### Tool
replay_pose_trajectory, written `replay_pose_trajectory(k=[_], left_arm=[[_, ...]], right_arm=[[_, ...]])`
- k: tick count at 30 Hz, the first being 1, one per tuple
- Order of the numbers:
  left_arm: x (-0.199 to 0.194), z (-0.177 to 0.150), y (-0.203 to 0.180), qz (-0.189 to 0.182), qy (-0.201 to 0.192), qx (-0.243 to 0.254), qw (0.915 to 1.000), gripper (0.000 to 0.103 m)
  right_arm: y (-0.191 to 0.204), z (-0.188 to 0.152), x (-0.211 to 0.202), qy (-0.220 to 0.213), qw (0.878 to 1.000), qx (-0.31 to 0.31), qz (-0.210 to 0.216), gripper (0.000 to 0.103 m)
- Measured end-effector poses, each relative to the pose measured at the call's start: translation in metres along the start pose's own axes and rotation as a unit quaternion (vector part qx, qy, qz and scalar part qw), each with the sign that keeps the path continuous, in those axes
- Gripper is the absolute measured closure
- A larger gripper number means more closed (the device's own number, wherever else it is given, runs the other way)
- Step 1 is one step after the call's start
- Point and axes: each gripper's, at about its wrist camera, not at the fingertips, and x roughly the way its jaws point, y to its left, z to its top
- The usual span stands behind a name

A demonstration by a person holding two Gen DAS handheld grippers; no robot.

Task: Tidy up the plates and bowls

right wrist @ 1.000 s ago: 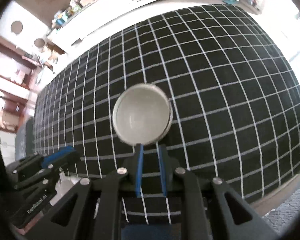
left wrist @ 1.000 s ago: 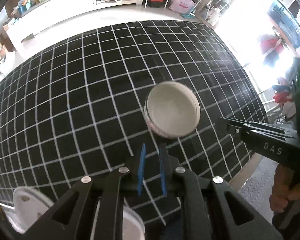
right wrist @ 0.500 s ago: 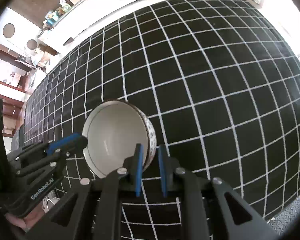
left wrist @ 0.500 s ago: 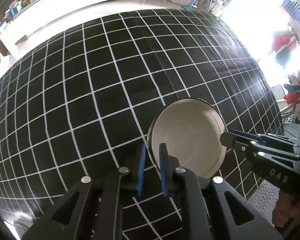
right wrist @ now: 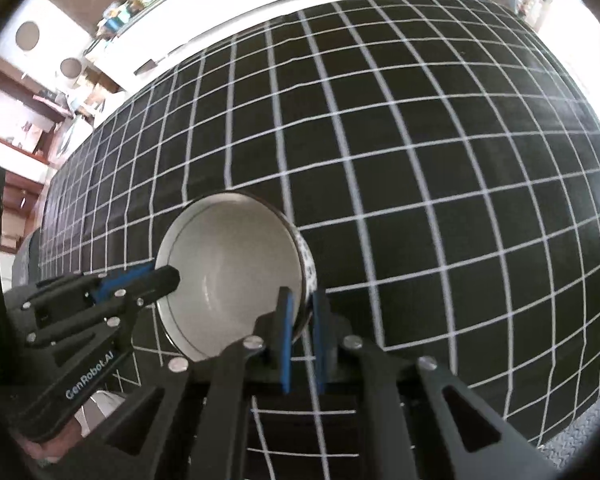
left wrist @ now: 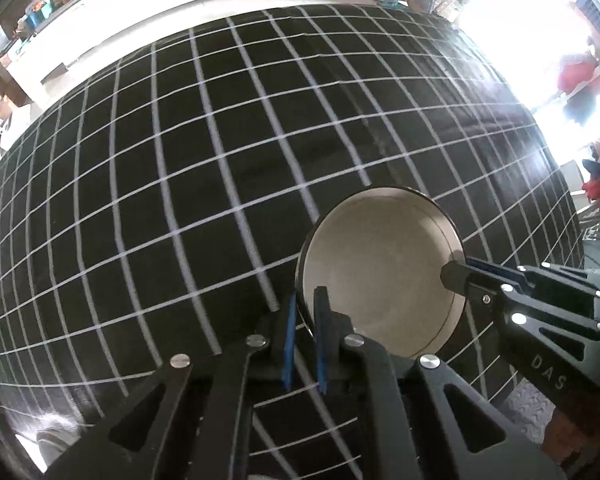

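**Two grippers pinched on one bowl**

A table under a black cloth ruled with a white grid filled both wrist views, smooth and slightly glossy, with a faint crease running toward its far edge. The landmark was the bowl, which sat on that cloth close to the near edge: round, shallow-walled, glazed off-white inside with a thin dark line near the rim, and a speckled pattern showing on its outer wall in the right wrist view.

The left gripper straddled the bowl's rim on its left side, one blue pad inside the wall and one outside, jaws drawn in tight on the wall. The right gripper did the same on the opposite rim, its jaws closing the last bit onto the wall between them. Each black tool appeared in the other's view, tips at the bowl's edge.

The step in hand appeared to be securing the bowl for a two-handed pick-up. The next move would probably call for an even, level lift by both hands, since glazed ceramic held by thin rim pinches could slip or tilt if one side led.
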Motion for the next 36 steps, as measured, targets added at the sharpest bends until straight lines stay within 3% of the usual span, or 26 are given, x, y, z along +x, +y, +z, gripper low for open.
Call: replay_pose_trajectory(k=[13,23,28,36], left_arm=[[-0.022,-0.055,0.085,0.019,0.023,-0.038,0.9988,0.096],[-0.035,-0.104,0.134,0.007,0.023,-0.062,0.9978,0.095],[-0.038,-0.121,0.152,-0.001,0.022,-0.062,0.9978,0.095],[-0.030,-0.117,0.142,0.004,0.014,-0.051,0.9986,0.095]], right_arm=[[0.065,-0.013,0.019,0.034,0.998,-0.058,0.019,0.090],[0.104,-0.036,0.028,0.059,0.994,-0.094,-0.006,0.091],[0.116,-0.044,0.030,0.067,0.993,-0.099,-0.014,0.091],[0.130,-0.048,0.035,0.067,0.991,-0.104,-0.044,0.091]])
